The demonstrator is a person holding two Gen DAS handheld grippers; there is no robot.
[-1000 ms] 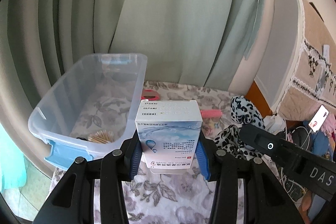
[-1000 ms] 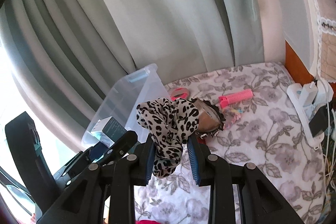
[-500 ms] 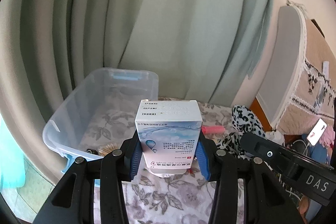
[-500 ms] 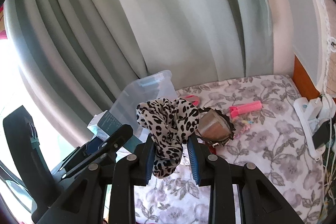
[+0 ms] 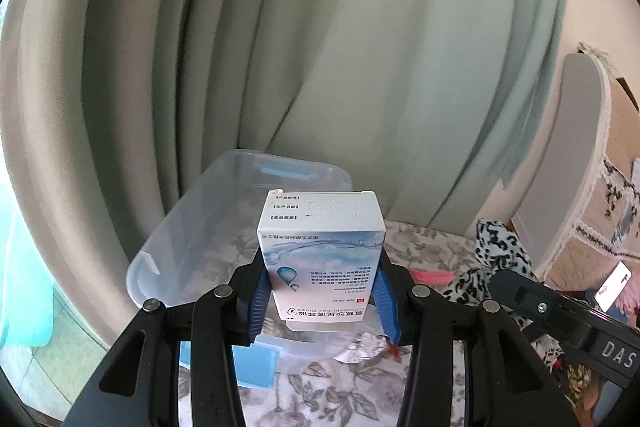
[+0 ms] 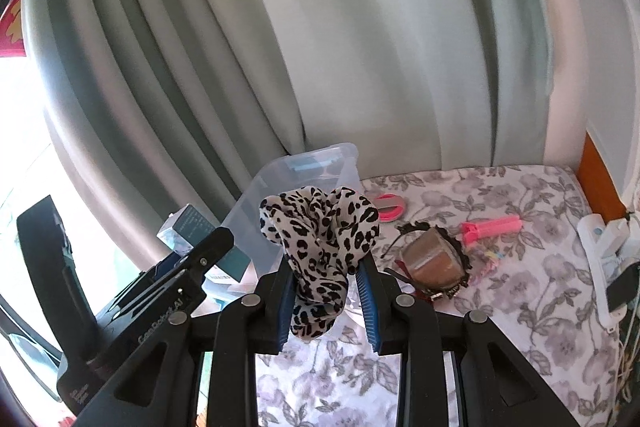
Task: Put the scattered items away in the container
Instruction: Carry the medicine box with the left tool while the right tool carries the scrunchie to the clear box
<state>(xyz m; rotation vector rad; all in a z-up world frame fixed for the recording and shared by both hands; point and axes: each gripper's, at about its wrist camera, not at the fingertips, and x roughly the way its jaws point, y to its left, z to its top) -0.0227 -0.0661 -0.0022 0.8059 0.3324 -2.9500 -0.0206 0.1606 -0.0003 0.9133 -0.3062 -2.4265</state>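
**Ana:** Green curtains (image 5: pixel 320 67) fill the back of the room, and below them a floral bedspread (image 6: pixel 500 287) carries the clutter. Both hands are loaded. What's the left one got?

**Ben:** The left hand-held gripper (image 5: pixel 320 291) is clamped on a white and blue medicine box (image 5: pixel 322 251), upright, its blue pads pressing the two narrow sides. Straight ahead of it, and a little to its left, sits the clear storage bin (image 5: pixel 168 251) with its mouth open.

**Ana:** And the right?

**Ben:** The right hand-held gripper (image 6: pixel 326 291) is closed on a leopard-print scrunchie (image 6: pixel 320 227), which bunches above the pads and hangs limp below them. From that camera the bin lies ahead and to the left, beyond the left tool.

**Ana:** So who goes first?

**Ben:** The left hand looks nearer; the bin's near rim is just in front of its fingers, and the bin's long axis runs away from it toward the curtains. The right would likely have to cross leftward. A pink comb (image 6: pixel 492 229) and a pink ring (image 6: pixel 390 207) are not yet collected.
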